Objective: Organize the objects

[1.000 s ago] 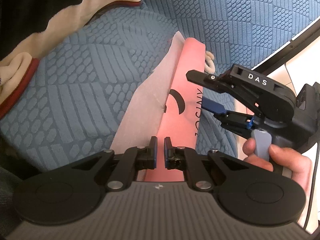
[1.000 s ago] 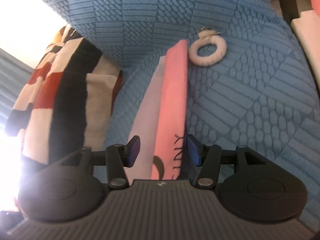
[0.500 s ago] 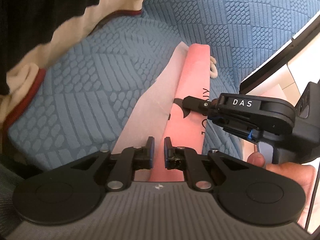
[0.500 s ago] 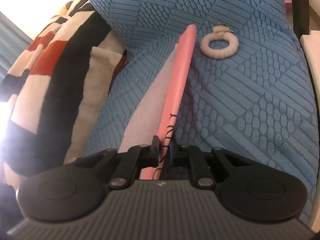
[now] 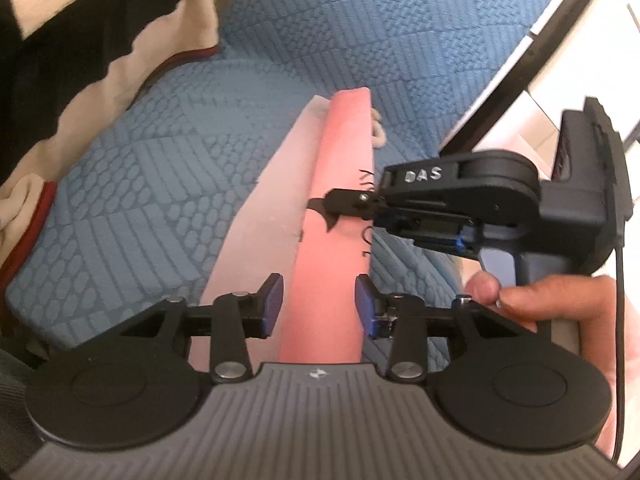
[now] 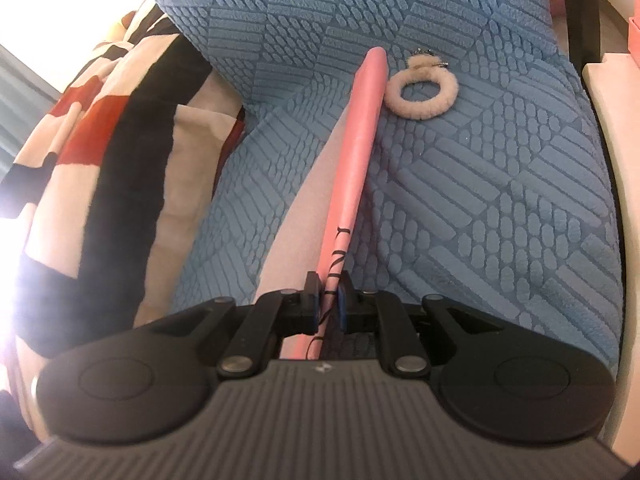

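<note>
Leftmost, well to the left of the pink book, a striped blanket (image 6: 100,152) in black, cream and red slumps against the blue textured sofa cushion (image 6: 500,208). The pink book (image 5: 336,240) itself lies tilted on that cushion, with a paler pink sheet (image 5: 264,216), perhaps its cover or a loose page, spread just to its left and touching it. At the book's near end the left hand-held gripper (image 5: 319,306) straddles it: its jaws have just been opening, and the blue pads now stand clear of the book on either side, no longer pinching. On the book's right edge, by the black lettering, the right hand-held gripper (image 6: 329,306) is clamped tight on the thin edge, worked by a hand (image 5: 560,304). Just right of the book's far end lies a fluffy cream ring (image 6: 422,94) with a small metal clasp.

My judgement is that the book is light and thin, fairly stiff flat but liable to flex or swing from one edge; a hold near the spine or mid-edge would steady it, and the smooth cover may slip. No container shows in either view, so where the book belongs cannot be told.
</note>
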Tool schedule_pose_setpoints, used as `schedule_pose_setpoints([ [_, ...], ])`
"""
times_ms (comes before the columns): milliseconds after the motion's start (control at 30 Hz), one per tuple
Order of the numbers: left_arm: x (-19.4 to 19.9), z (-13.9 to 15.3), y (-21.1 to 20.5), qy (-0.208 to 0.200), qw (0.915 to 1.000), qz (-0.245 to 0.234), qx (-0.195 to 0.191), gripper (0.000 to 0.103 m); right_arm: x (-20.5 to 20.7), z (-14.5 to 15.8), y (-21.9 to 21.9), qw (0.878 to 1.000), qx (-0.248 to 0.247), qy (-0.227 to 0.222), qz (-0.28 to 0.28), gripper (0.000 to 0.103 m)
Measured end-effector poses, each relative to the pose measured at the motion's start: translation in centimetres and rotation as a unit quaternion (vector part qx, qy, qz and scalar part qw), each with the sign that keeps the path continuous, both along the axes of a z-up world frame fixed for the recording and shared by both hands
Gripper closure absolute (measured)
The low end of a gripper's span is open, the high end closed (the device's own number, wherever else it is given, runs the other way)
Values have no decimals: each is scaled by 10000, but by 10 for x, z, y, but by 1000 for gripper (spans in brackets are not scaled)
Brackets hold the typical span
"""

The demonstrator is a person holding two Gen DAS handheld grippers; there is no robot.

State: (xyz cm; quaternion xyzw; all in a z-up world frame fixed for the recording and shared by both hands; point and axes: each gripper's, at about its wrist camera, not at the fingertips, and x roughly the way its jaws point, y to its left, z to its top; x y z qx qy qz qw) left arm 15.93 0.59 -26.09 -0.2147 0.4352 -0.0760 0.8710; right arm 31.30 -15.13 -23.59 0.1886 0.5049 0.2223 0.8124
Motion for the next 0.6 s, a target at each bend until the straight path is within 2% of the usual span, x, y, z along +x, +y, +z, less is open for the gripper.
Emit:
schedule_pose_setpoints([
  [100,-1,0,-10,-76,9997,-201,88,58,-1,0,-1,10000,-21,23,-12,91],
  [367,-5,-10,-43,-23,9946,-727,747,58,-5,2,-9,9999,-59,53,-120,91],
  [467,-4,-12,-50,-2,9924,-784,944,58,-9,5,-12,9999,-111,15,-115,92],
  [600,-1,-17,-48,131,9935,-728,861,58,-13,6,-20,9997,-181,16,-136,92],
])
